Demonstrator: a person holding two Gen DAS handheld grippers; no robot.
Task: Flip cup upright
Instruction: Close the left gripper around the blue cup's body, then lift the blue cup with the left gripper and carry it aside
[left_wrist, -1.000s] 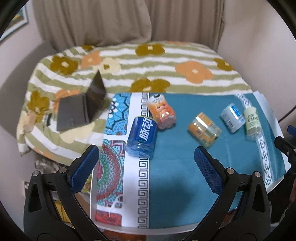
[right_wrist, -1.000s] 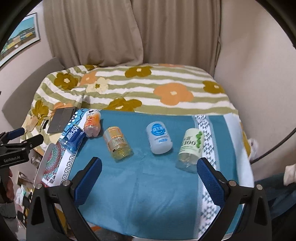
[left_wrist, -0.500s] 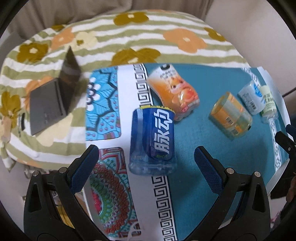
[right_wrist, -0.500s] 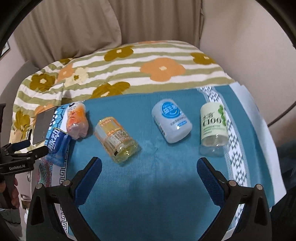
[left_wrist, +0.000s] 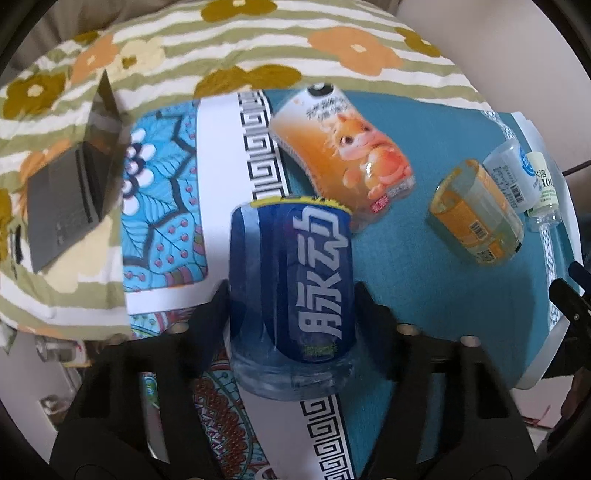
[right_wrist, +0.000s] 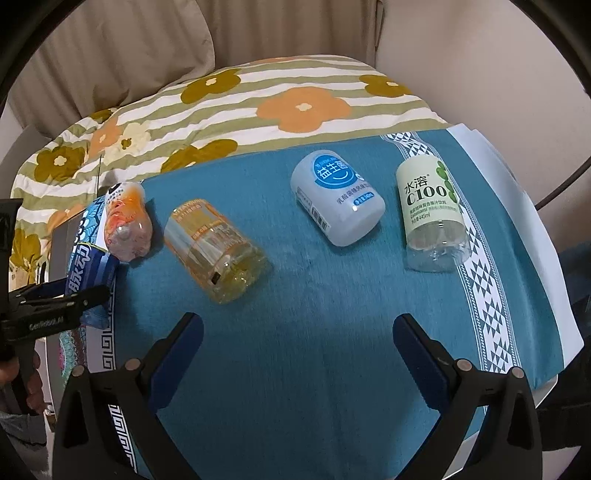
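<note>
A blue cup (left_wrist: 291, 291) made from a cut bottle, with white characters on its label, lies on its side on the tablecloth. My left gripper (left_wrist: 291, 306) has its fingers pressed against both sides of it. The same cup shows at the left edge of the right wrist view (right_wrist: 86, 273), with the left gripper around it. My right gripper (right_wrist: 295, 354) is open and empty above bare teal cloth (right_wrist: 314, 314). Several other cut-bottle cups lie on their sides: an orange cartoon one (left_wrist: 343, 155), a yellow one (right_wrist: 216, 247), a white and blue one (right_wrist: 338, 201) and a pale green one (right_wrist: 432, 212).
The table carries a teal cloth with patterned borders (left_wrist: 266, 147). Behind it is a bed with a flowered striped blanket (right_wrist: 295, 107). A half-open laptop (left_wrist: 74, 184) sits on the bed at the left. The table's right edge (left_wrist: 546, 354) is near.
My left gripper has moved down and forward onto the blue cup and closed its fingers against its sides. My right gripper has edged closer to the table and stays open.
</note>
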